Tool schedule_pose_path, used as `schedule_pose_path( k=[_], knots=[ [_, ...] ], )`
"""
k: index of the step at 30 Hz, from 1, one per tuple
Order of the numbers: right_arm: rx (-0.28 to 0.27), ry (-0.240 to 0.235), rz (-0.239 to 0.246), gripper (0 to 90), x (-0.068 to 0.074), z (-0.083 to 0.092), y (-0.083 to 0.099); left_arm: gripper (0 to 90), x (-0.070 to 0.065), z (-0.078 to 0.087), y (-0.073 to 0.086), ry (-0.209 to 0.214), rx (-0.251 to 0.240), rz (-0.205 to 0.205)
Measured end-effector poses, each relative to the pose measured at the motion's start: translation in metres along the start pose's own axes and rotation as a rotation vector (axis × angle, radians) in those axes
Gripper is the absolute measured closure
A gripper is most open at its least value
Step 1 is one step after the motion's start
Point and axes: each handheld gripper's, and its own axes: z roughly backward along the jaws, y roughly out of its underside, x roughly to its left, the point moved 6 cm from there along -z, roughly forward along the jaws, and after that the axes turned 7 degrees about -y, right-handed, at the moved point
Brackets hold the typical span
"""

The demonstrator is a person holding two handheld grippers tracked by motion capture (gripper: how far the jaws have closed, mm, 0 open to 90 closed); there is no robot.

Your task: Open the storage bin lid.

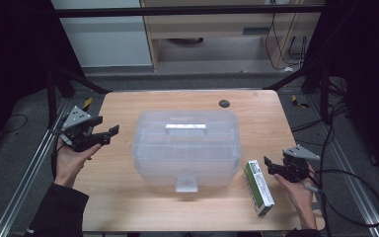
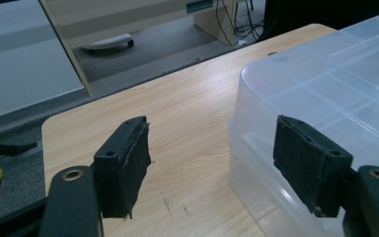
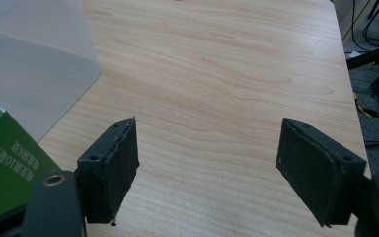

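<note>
A clear plastic storage box with a closed lid, a handle and a front latch stands in the middle of the wooden table. My left gripper is held open just left of the box, its jaws pointing at the box's left end. In the left gripper view the gripper is wide open and empty, with the box behind its right jaw. A green and white carton lies flat to the right of the box. My right gripper is open beside the carton's far end. In the right gripper view the gripper is empty above bare table, with the carton at lower left.
A small dark round plug sits in the tabletop near its far edge. Metal rails run along both sides of the table, and cables trail on the floor at the right. A pale cabinet stands beyond the table.
</note>
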Motion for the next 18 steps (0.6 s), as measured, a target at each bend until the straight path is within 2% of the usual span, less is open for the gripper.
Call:
schedule_pose_path(
  k=[5,9,11,14,18],
  knots=[
    [0.000,-0.004,0.001,23.9,0.000,0.000,0.001,29.3,-0.003,0.003,-0.013,0.037,-0.004,-0.025],
    [0.009,-0.005,0.003,23.5,0.000,-0.001,0.002,29.3,-0.008,0.006,-0.026,0.062,-0.009,-0.097],
    [0.016,-0.005,0.007,23.0,0.000,-0.001,0.004,29.3,-0.010,0.009,-0.030,0.055,0.008,-0.108],
    [0.014,-0.007,0.011,23.0,0.000,-0.002,0.004,29.3,-0.014,0.011,-0.037,0.069,0.015,-0.137],
    [0.021,-0.007,0.021,23.0,0.000,-0.003,0.005,29.4,-0.018,0.012,-0.043,0.075,0.031,-0.187]
  ],
)
